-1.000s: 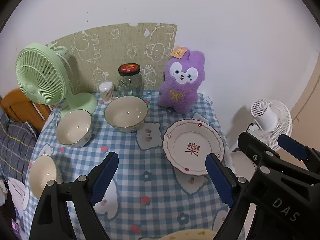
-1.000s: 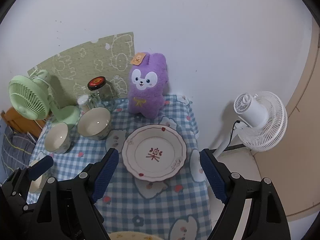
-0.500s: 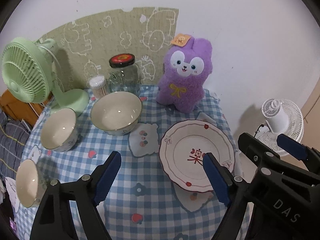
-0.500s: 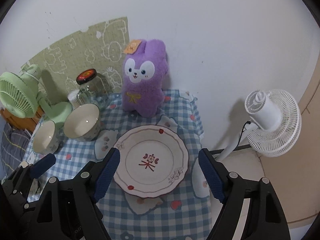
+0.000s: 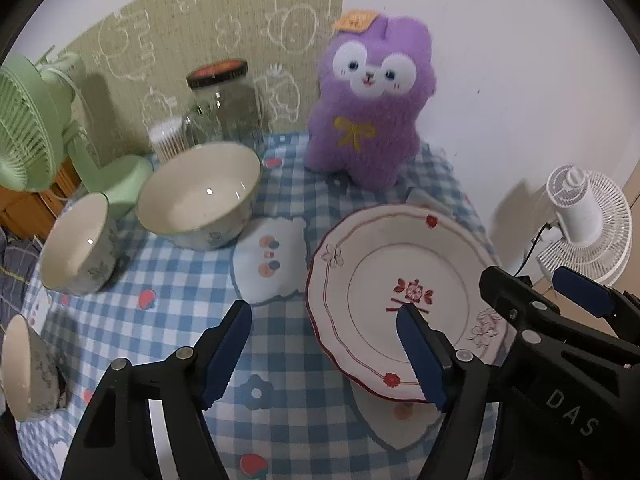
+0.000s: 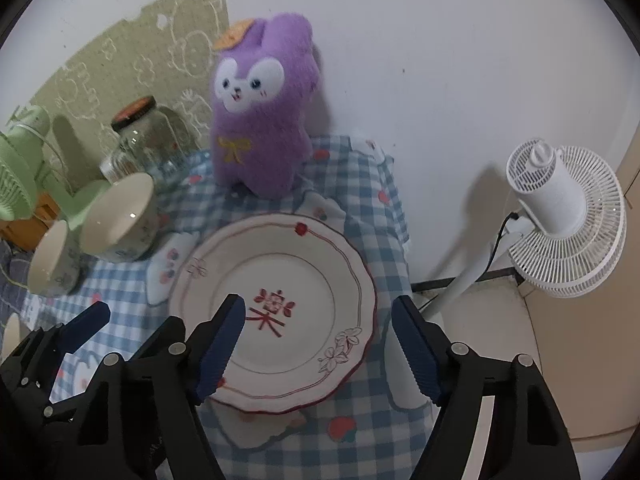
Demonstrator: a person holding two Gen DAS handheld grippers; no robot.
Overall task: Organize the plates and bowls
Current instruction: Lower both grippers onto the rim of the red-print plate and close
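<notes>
Both jaws narrowing but still apart and empty, the right gripper (image 6: 316, 344) and left gripper (image 5: 324, 356) hang over the white scalloped red-trimmed plate (image 6: 276, 304) at the table's right, so each should straddle a rim squarely.

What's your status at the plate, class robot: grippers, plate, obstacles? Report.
Left gripper and right gripper open, jaws just closing, nothing held. Plate flat on the checked cloth, untouched. Purple plush behind it, apart.
</notes>
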